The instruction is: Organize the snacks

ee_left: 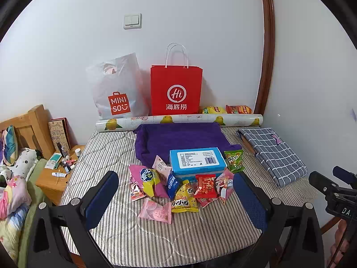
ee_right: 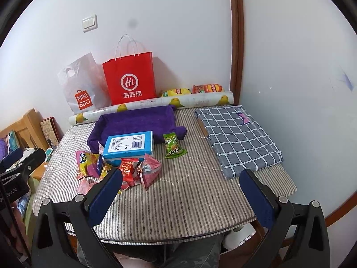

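Both my left tongs (ee_left: 176,201) and right tongs (ee_right: 180,195) gape apart, empty, over desk's (ee_right: 189,212) near edge, snack pile (ee_left: 178,189) mid-desk.

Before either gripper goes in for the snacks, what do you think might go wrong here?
The snack packets lie overlapped against the blue box, so the open left gripper may pinch two at once. The green packet lies flat on the striped cloth; the open right gripper might snag fabric there.

Two bags (ee_left: 176,89), one blue box (ee_left: 197,160), one purple cloth (ee_left: 178,138), two chip packets (ee_left: 238,109).
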